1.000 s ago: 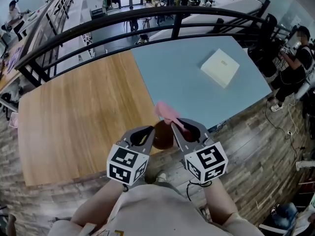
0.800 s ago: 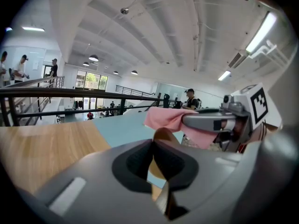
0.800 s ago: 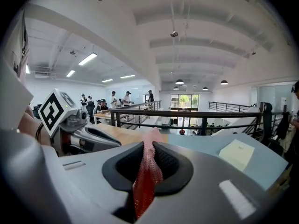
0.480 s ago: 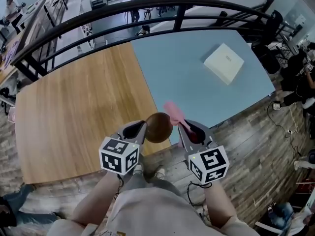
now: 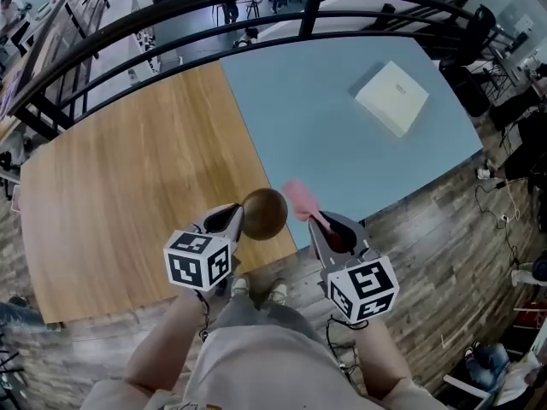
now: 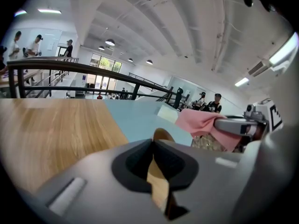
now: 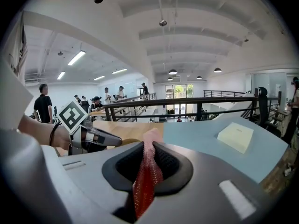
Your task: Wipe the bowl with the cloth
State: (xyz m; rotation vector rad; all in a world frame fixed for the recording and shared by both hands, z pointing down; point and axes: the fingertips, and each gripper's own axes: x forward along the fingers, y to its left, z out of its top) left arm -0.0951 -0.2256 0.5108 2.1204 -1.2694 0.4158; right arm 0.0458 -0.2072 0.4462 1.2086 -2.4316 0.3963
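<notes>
A brown wooden bowl (image 5: 263, 213) hangs in the air over the near table edge, turned so its rounded outside faces up. My left gripper (image 5: 232, 221) is shut on its rim; the thin rim (image 6: 158, 181) shows clamped between the jaws. My right gripper (image 5: 323, 226) is shut on a pink cloth (image 5: 301, 200), which sticks out from the jaws just right of the bowl. In the right gripper view the cloth (image 7: 147, 171) is pinched upright, and the left gripper (image 7: 91, 136) lies to its left. Whether cloth and bowl touch is unclear.
The table has a wooden half (image 5: 128, 186) and a light blue half (image 5: 333, 135). A pale square box (image 5: 391, 97) lies far right on the blue part. A black railing (image 5: 171, 15) runs behind the table. People stand in the background.
The bowl in my left gripper has moved left and away from the cloth, turning its outside upward. The right gripper with the cloth stayed nearly in place.
</notes>
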